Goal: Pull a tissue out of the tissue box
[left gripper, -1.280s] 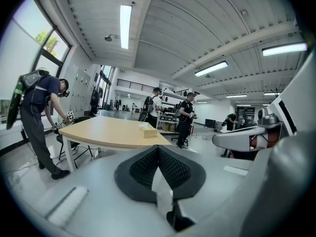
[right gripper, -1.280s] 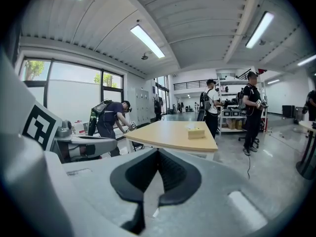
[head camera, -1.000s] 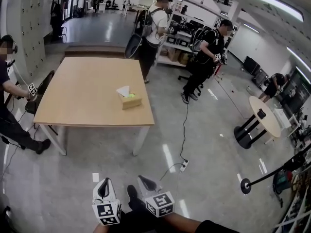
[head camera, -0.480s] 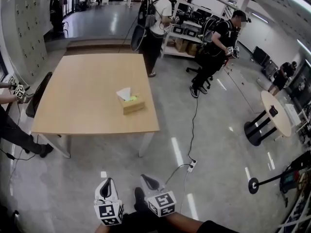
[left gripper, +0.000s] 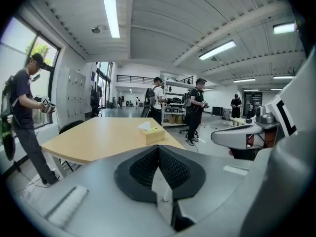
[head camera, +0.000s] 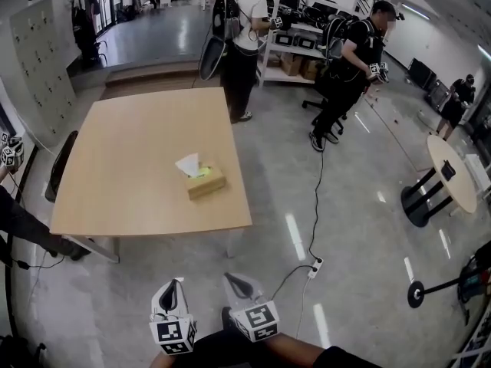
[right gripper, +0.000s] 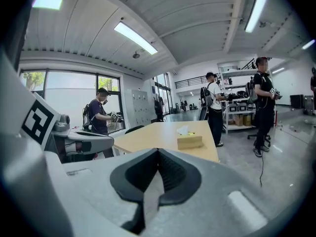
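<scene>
A tan tissue box (head camera: 205, 182) with a white tissue (head camera: 189, 165) sticking up from its top stands near the right edge of the light wooden table (head camera: 130, 152). Both grippers are over the floor well short of the table's near edge, side by side and pointing at it. My left gripper (head camera: 176, 284) is shut with nothing in it, and my right gripper (head camera: 232, 280) is shut and empty too. Beyond the closed jaws, the left gripper view shows the box (left gripper: 154, 134) and tissue (left gripper: 144, 126). The right gripper view shows the box (right gripper: 190, 141) and tissue (right gripper: 183, 130) as well.
A power strip (head camera: 313, 267) with a cable lies on the floor right of my path. A person (head camera: 9, 213) and a dark chair (head camera: 60, 167) are at the table's left. Two people (head camera: 244, 37) (head camera: 347, 60) stand beyond it near shelves. A small round table (head camera: 453, 176) is far right.
Both grippers have moved forward together towards the table. In the head view the table and box now sit lower and closer. The person at the left has slipped towards the view's edge.
</scene>
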### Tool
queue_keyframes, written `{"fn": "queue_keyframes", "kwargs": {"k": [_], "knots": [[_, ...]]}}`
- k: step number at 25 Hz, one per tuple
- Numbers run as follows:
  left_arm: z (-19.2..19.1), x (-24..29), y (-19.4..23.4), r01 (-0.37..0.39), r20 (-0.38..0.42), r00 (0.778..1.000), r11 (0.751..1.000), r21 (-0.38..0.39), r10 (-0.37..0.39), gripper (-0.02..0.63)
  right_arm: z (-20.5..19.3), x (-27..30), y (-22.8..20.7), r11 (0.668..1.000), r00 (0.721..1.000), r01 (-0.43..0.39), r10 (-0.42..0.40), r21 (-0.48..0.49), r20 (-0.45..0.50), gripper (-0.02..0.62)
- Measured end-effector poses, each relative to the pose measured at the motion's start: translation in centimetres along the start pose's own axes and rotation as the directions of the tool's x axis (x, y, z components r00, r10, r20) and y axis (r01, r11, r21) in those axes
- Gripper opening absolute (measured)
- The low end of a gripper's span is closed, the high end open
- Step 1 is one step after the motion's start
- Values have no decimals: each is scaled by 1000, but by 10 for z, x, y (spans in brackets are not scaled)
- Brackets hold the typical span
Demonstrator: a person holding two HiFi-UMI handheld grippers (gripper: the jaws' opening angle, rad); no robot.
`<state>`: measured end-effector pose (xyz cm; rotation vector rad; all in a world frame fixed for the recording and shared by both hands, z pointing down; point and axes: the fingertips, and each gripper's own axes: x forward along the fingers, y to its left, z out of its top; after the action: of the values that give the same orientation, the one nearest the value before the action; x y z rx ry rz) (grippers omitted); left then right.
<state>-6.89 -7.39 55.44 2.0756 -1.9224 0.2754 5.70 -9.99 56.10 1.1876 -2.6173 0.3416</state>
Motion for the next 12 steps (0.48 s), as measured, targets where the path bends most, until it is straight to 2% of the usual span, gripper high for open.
{"fn": "queue_keyframes", "kwargs": {"k": [6,12], "knots": [[10,21,-6,-8,7,1000,999,34,8,17,14,17,-21,1000,1000,-15,16,-22,13,-9],[20,43,-2,-17,11,1000,999,31,16,18,18,33,-39,1000,1000,-6,6,-13,-4,-9]]}}
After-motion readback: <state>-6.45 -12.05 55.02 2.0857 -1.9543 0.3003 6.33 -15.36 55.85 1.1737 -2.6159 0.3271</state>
